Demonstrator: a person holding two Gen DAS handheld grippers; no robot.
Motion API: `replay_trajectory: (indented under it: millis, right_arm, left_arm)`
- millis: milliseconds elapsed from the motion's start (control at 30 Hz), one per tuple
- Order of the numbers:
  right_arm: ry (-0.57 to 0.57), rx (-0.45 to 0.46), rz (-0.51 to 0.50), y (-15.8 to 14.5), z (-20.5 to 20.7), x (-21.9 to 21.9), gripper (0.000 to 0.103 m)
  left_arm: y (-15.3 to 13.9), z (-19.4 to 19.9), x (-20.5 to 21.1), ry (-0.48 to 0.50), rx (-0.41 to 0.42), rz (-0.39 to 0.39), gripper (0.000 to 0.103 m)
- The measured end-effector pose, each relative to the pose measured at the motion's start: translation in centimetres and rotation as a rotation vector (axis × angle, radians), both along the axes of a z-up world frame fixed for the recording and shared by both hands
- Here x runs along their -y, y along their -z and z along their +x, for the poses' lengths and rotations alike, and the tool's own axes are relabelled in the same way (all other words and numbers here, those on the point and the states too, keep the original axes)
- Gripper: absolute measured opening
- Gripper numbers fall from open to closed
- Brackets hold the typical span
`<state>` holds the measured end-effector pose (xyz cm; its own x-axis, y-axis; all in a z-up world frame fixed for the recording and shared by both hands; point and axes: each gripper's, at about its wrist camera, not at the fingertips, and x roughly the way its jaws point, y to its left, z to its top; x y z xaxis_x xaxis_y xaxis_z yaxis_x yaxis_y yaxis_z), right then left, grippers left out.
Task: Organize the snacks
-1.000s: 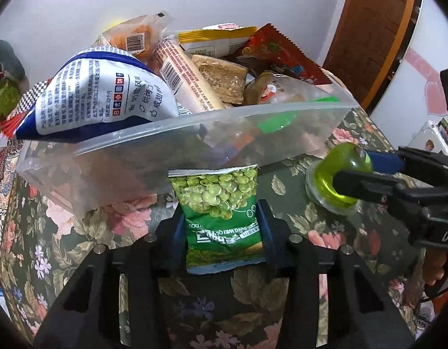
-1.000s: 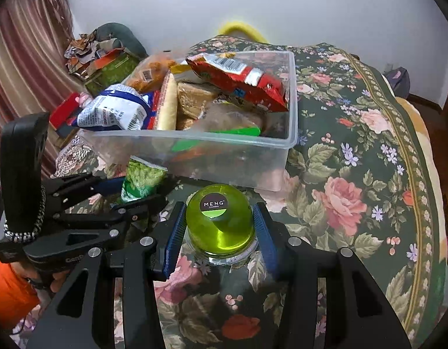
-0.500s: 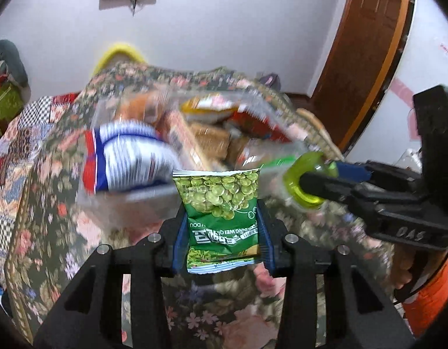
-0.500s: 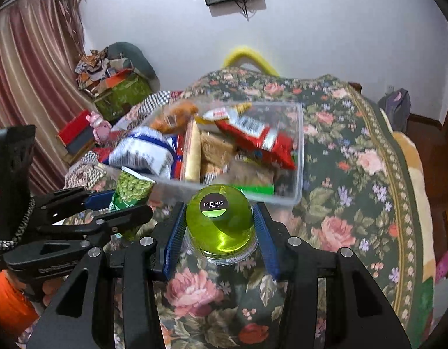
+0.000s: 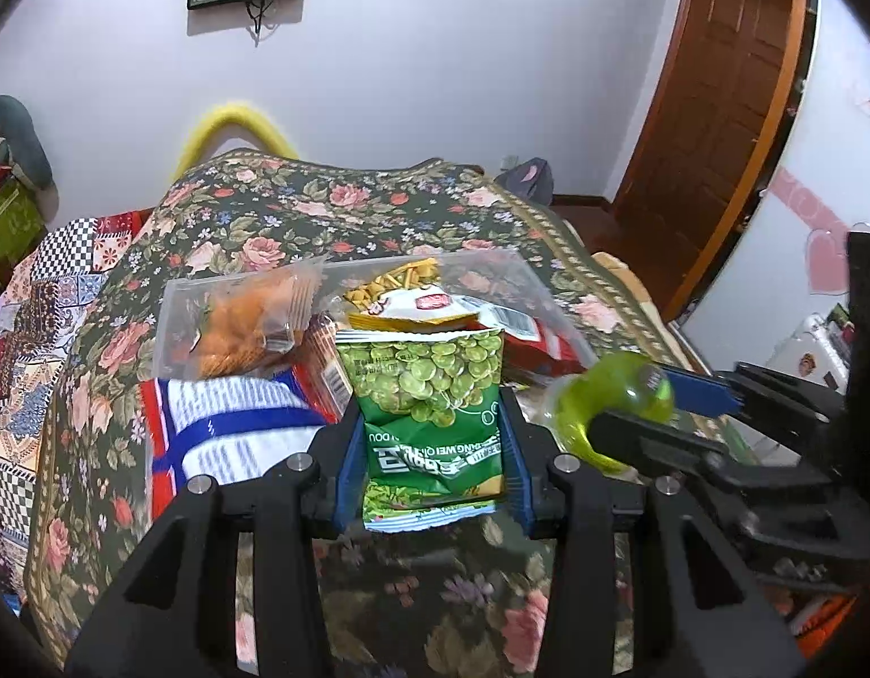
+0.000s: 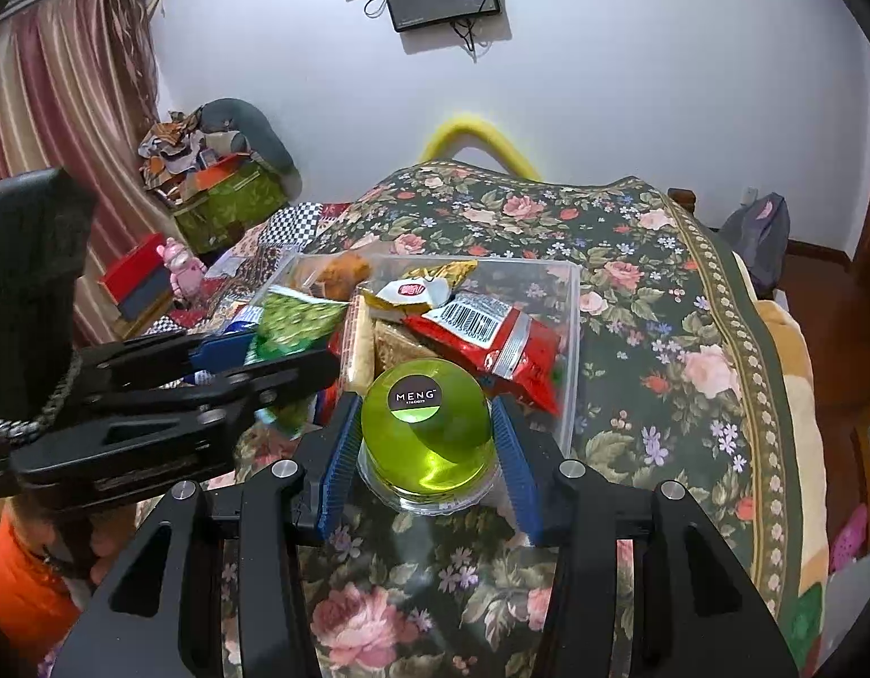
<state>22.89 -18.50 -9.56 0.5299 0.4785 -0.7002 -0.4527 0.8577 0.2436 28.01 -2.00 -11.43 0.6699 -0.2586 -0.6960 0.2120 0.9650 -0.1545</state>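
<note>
My left gripper (image 5: 432,446) is shut on a green pea snack bag (image 5: 429,395) and holds it in the air at the near edge of the clear plastic bin (image 5: 177,305). My right gripper (image 6: 426,440) is shut on a green jelly cup (image 6: 426,424) with a black MENG label, held beside the bin's (image 6: 573,339) near right corner. The pea bag (image 6: 296,319) and left gripper also show in the right wrist view, the jelly cup (image 5: 610,401) in the left wrist view. The bin holds several snack packs, among them a red bag (image 6: 491,339) and a blue-and-white bag (image 5: 237,424).
The bin rests on a bed with a dark floral cover (image 6: 661,311). A patchwork quilt (image 5: 16,305) lies at the left. Boxes and clutter (image 6: 220,192) stand by the curtain. A wooden door (image 5: 717,113) is at the right, a yellow hoop (image 6: 474,135) behind the bed.
Both grippers have risen with their loads from low in front of the bin's wall to above its near rim; the bin's contents now show from above.
</note>
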Motion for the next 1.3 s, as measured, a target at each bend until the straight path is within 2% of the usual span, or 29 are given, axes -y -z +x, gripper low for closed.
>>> replay_trajectory:
  millis: [133, 367, 633, 800, 967, 1300]
  right_arm:
    - [-0.01, 0.002, -0.011, 0.1, 0.4, -0.5, 0.044]
    - [-0.024, -0.018, -0.01, 0.7, 1.4, -1.7, 0.044]
    - [-0.018, -0.058, -0.011, 1.7, 3.0, -3.8, 0.045]
    - [-0.016, -0.071, -0.01, 1.2, 2.4, -3.4, 0.05]
    - [-0.021, -0.025, -0.017, -1.0, 0.2, -2.4, 0.05]
    - [0.027, 0.161, 0.064, -9.7, -6.0, 0.4, 0.05]
  left_arm:
    - [0.7, 1.2, -0.3, 0.003, -0.041, -0.006, 0.044]
    - [-0.5, -0.3, -2.0, -0.032, 0.007, -0.02, 0.044]
    - [-1.3, -2.5, -3.3, -0.06, 0.043, -0.001, 0.044]
    - [-1.5, -3.4, -3.9, -0.073, 0.042, -0.02, 0.044]
    - [-2.9, -5.0, -3.9, -0.086, 0.074, -0.032, 0.044]
    - [-9.4, -11.9, -4.3, -0.122, 0.237, -0.07, 0.044]
